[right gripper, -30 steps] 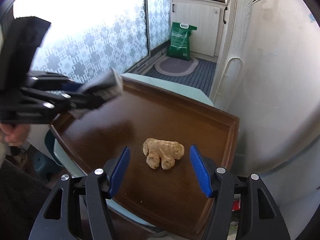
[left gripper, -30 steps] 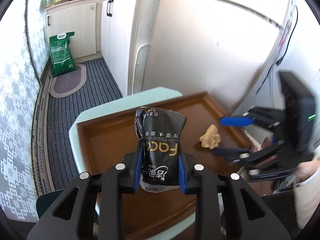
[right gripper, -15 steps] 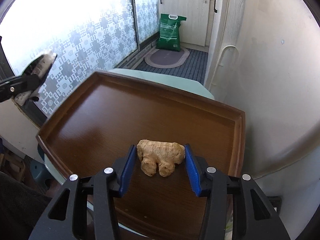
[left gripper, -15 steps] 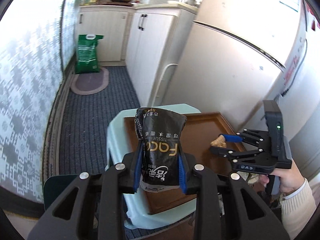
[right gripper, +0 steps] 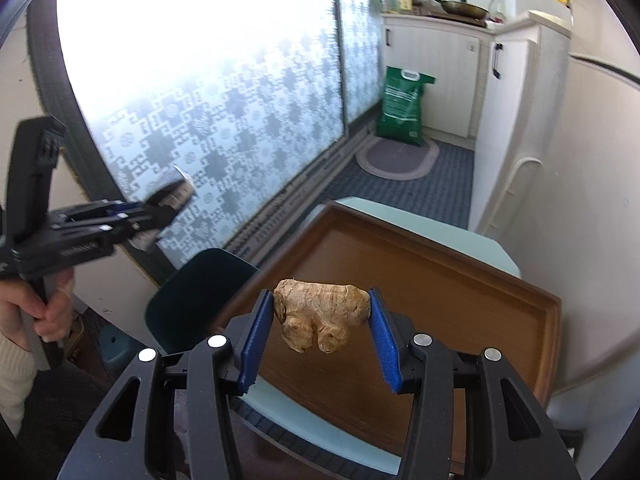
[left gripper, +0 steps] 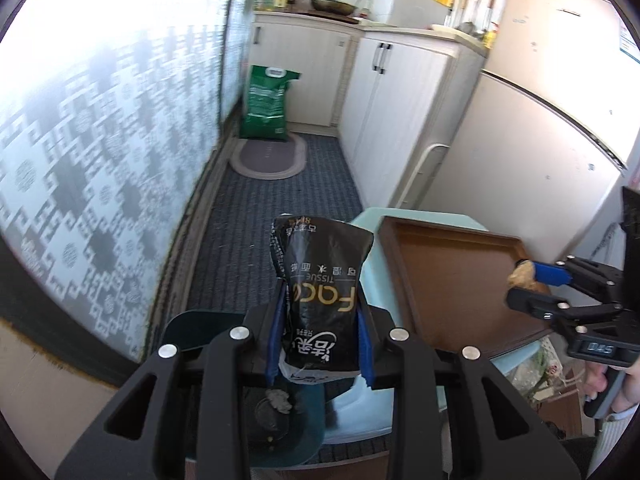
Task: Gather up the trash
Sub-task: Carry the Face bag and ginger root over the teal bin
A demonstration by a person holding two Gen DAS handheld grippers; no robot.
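Note:
My left gripper is shut on a black tissue packet and holds it over a dark teal bin on the floor left of the table. My right gripper is shut on a knobbly piece of ginger and holds it above the brown tray. The right gripper with the ginger also shows in the left wrist view. The left gripper with its packet also shows in the right wrist view, above the bin.
The tray lies on a pale blue stool beside a white fridge. A patterned glass door runs along the left. A green bag, a mat and white cabinets stand at the far end.
My right gripper has shut on the ginger and lifted it off the tray. My left gripper has carried the tissue packet left, off the tray and over the bin.

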